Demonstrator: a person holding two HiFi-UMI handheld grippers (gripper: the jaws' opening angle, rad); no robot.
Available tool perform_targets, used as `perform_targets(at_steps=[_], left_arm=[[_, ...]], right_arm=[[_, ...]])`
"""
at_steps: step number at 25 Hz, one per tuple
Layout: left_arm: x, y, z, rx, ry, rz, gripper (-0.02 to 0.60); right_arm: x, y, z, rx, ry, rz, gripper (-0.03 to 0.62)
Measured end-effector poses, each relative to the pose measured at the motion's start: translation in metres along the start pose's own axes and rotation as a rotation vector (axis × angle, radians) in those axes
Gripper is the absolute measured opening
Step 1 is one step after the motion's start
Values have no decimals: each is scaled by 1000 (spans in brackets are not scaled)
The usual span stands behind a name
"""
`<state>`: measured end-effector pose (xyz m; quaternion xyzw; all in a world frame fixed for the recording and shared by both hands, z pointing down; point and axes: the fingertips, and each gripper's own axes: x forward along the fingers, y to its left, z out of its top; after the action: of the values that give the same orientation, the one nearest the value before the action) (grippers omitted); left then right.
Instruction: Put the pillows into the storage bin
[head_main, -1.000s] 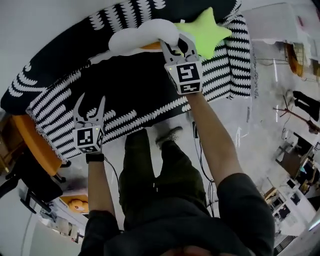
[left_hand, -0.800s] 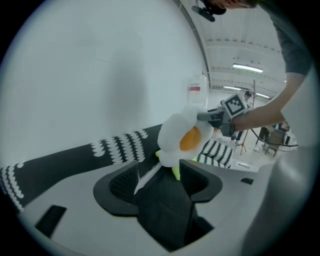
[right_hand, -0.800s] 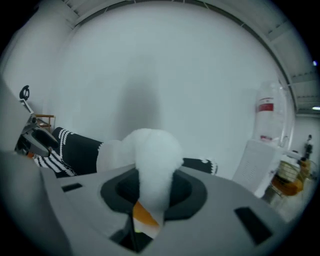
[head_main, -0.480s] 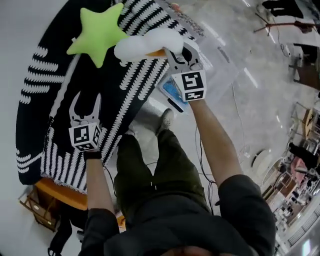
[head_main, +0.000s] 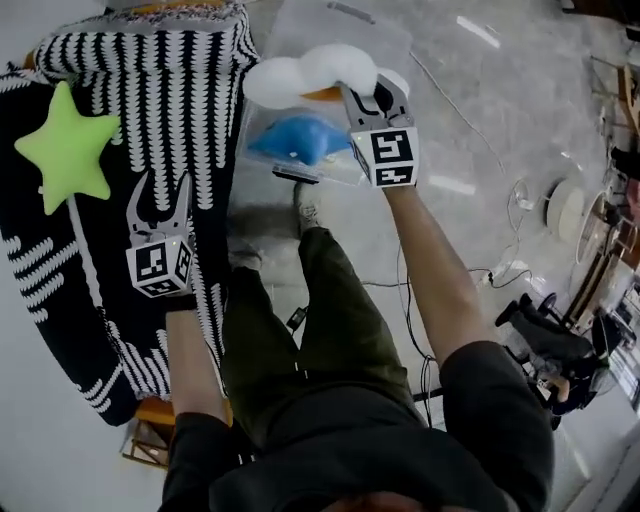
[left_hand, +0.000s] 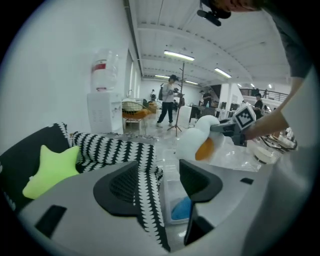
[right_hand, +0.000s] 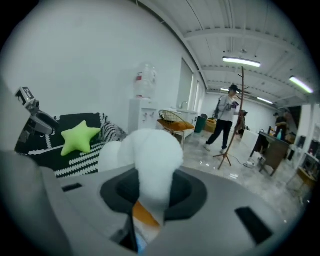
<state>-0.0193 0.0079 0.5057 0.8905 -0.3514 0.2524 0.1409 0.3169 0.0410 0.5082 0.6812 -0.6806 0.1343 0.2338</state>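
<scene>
My right gripper (head_main: 370, 97) is shut on a white cloud-shaped pillow with an orange patch (head_main: 312, 75) and holds it above a clear storage bin (head_main: 352, 30) on the floor. A blue pillow (head_main: 296, 140) lies inside the bin. In the right gripper view the white pillow (right_hand: 152, 162) is pinched between the jaws. My left gripper (head_main: 162, 210) is open and empty over the black-and-white blanket (head_main: 170, 100). A green star pillow (head_main: 68, 150) lies on that blanket, to the left. From the left gripper view I see the white pillow (left_hand: 196, 140), the star (left_hand: 50, 170) and the bin (left_hand: 175, 200).
The blanket covers a sofa at the left. The person's legs and shoes (head_main: 305, 205) stand just in front of the bin. Cables (head_main: 470, 275) trail over the glossy floor at the right. A water dispenser (left_hand: 104, 112), a coat stand and a walking person (left_hand: 167, 102) are farther off.
The person has swung round to the right. Both grippers swept off the sofa; the right one carried the white pillow over the bin. The star pillow is left behind on the blanket.
</scene>
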Motion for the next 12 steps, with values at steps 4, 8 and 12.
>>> perform_targets(at_steps=[4, 8, 12], left_arm=[[39, -37, -11, 24, 34, -37, 261], [62, -56, -32, 40, 89, -55, 261], [69, -55, -47, 46, 126, -43, 262]], right_arm=[[0, -36, -56, 49, 39, -37, 108], [10, -44, -106, 94, 74, -26, 114], [24, -37, -133, 123, 95, -4, 133]])
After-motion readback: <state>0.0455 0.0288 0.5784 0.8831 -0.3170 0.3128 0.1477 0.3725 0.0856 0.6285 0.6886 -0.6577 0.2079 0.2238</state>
